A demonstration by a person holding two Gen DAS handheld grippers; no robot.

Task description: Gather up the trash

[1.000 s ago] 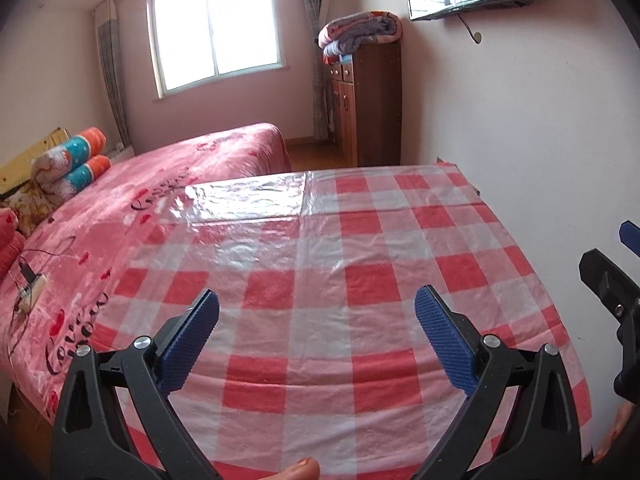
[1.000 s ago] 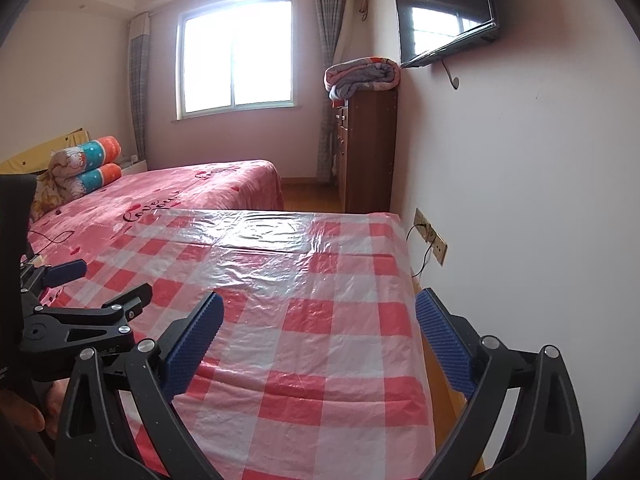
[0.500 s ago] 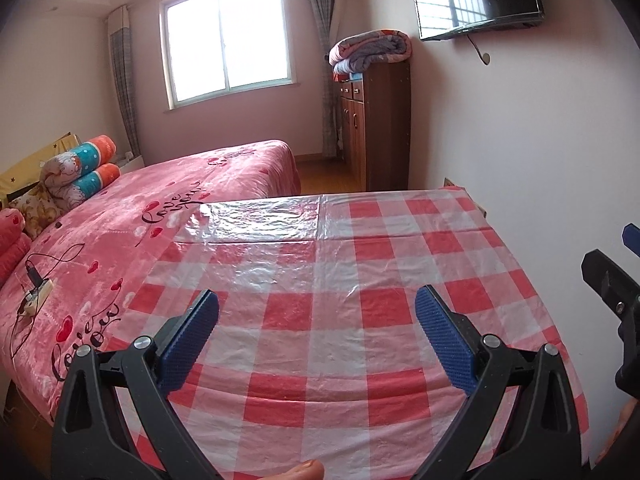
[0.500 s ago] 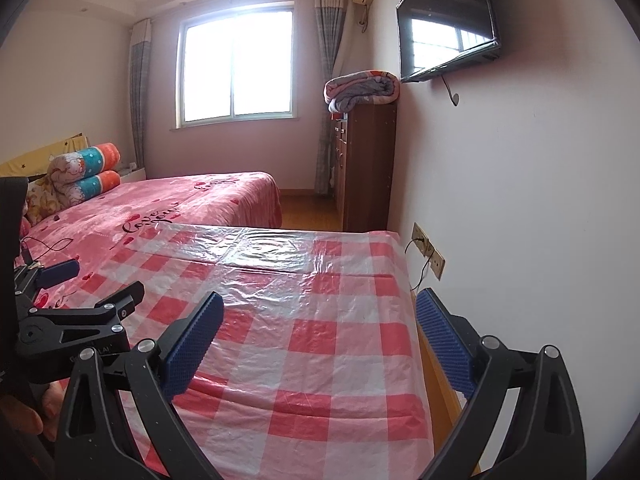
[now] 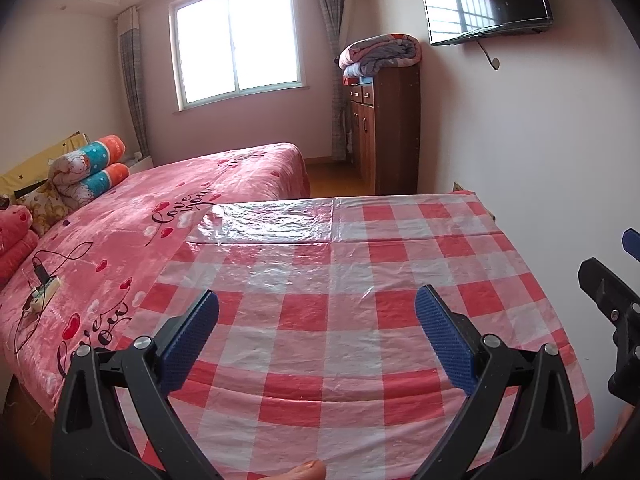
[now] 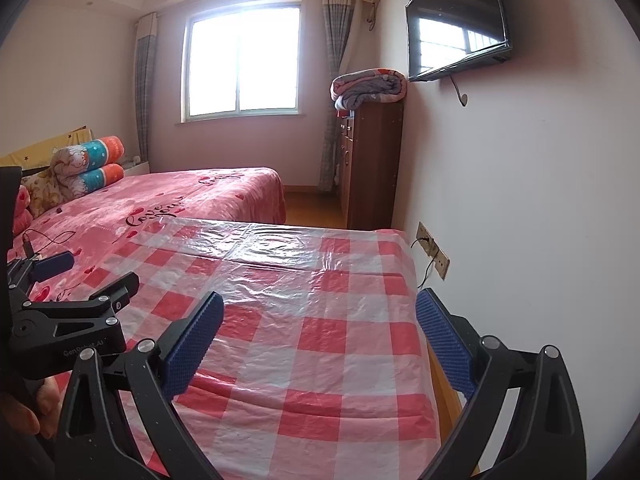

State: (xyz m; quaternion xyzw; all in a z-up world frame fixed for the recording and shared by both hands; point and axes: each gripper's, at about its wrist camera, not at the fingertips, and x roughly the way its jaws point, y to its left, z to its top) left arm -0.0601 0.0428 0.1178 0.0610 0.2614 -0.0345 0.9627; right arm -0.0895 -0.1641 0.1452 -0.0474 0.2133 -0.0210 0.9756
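Note:
No trash shows in either view. My left gripper [image 5: 316, 336] hangs open over the near part of a table covered in a red-and-white checked plastic cloth [image 5: 340, 264], nothing between its blue pads. My right gripper [image 6: 320, 336] is open too, over the same checked cloth [image 6: 304, 280] near its right edge. The left gripper [image 6: 76, 284] appears at the left of the right wrist view, and part of the right gripper [image 5: 616, 292] shows at the right edge of the left wrist view. A fingertip [image 5: 308, 472] peeks in at the bottom.
A bed with a pink cover [image 5: 168, 208] adjoins the table's left side, with rolled quilts [image 5: 88, 168] and a power strip with a cable [image 5: 42, 288] on it. A brown cabinet [image 5: 384, 128] stands by the right wall, under a TV [image 5: 484, 0]. A wall socket [image 6: 434, 250] sits beside the table.
Both cameras have tilted upward, so the table sits lower in the views and more of the wall, window and TV shows. Both grippers have stayed open.

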